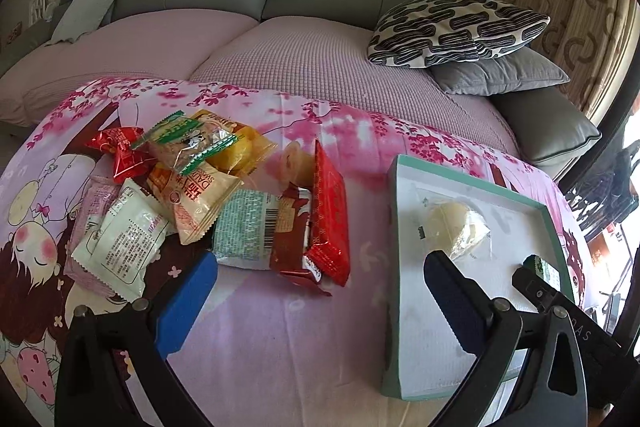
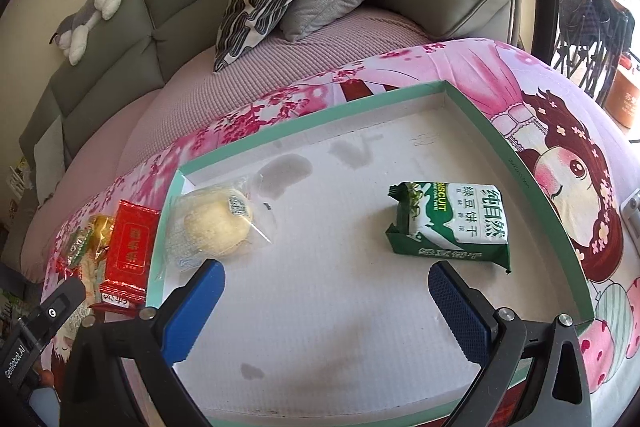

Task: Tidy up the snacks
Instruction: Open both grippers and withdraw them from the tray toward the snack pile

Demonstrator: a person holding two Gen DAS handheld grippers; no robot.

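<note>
My right gripper's body hides most of the biscuit pack [image 1: 546, 269], right of my left fingers. The tray [image 2: 472, 107] near edge runs off-frame below my right fingers. Pile [image 2: 86, 251] left of them: lower packs buried. Print on the white pack [image 1: 120, 243] unreadable.

Snack wrappers [image 1: 224, 195] seen as glossy plastic film; tray [image 2: 360, 307] as matt stained cardboard; tablecloth [image 1: 280, 327] as printed cloth.
</note>
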